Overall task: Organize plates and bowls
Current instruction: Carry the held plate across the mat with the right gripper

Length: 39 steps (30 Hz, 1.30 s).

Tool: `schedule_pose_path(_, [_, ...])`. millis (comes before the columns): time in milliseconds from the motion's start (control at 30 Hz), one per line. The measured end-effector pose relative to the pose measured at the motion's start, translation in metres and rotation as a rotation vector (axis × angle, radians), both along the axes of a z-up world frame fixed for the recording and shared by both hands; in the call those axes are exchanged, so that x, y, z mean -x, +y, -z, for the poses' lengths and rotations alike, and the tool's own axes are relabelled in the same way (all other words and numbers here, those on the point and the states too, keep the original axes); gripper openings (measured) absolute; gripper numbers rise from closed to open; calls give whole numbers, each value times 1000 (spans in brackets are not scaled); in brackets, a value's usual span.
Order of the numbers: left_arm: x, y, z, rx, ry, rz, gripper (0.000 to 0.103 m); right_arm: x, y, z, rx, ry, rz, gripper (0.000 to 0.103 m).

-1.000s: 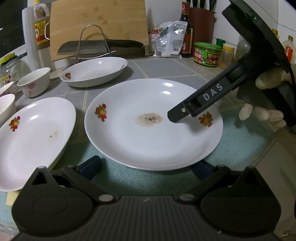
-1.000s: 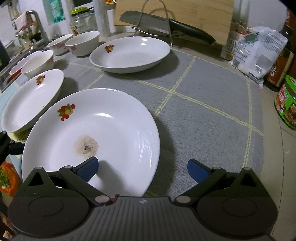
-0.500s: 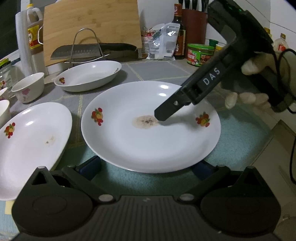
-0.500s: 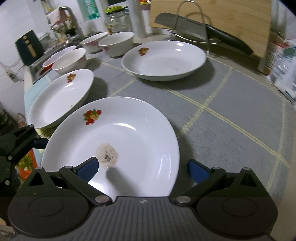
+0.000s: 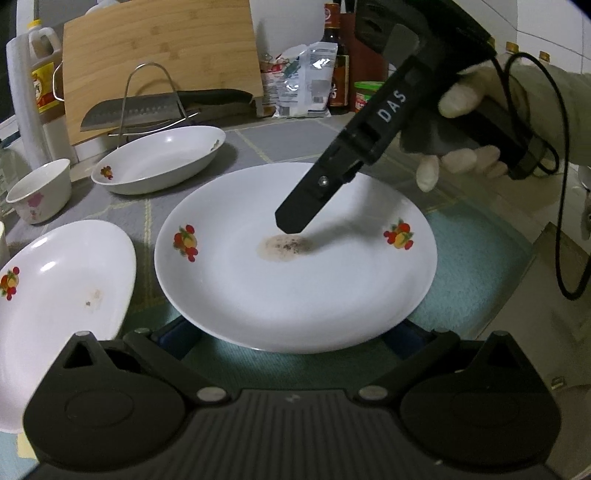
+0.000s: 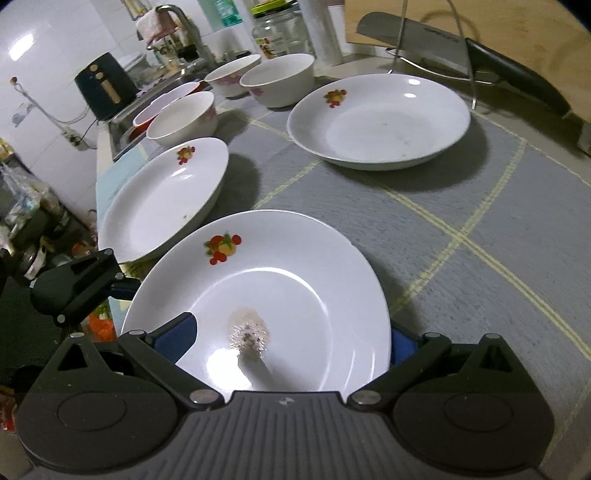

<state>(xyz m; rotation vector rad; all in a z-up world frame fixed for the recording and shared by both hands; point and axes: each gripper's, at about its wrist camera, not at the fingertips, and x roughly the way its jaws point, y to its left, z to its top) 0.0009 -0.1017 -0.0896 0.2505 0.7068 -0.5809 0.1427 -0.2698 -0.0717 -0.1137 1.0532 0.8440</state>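
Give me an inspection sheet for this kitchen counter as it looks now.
Surface: grey mat with yellow lines.
Job's things: white fruit-print plate with brown stain nearest; second fruit-print plate and third fruit-print plate beyond; white bowls near the sink.
Clutter: steel cleaver on a wire rack, bamboo cutting board, dark sauce bottle, silver packet.
Grippers: left gripper open at the stained plate's rim; right gripper open, jaws astride the opposite rim.
Cables: black cable looping from the right gripper.
Surroundings: metal tap, white tiled wall.
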Motion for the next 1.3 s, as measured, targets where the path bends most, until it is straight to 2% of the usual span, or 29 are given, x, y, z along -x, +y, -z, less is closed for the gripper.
schedule_pose_path(633, [-2, 2, 0, -11, 10, 45, 103, -22, -1, -2, -34, 140, -23, 103])
schedule_pose_path(1067, [-4, -1, -2, -29, 14, 53, 103, -22, 4, -5, 13, 150, -52, 103])
schedule_pose_path(1300, [-8, -3, -3, -38, 29, 50, 103, -21, 3, -7, 7, 149, -54, 103])
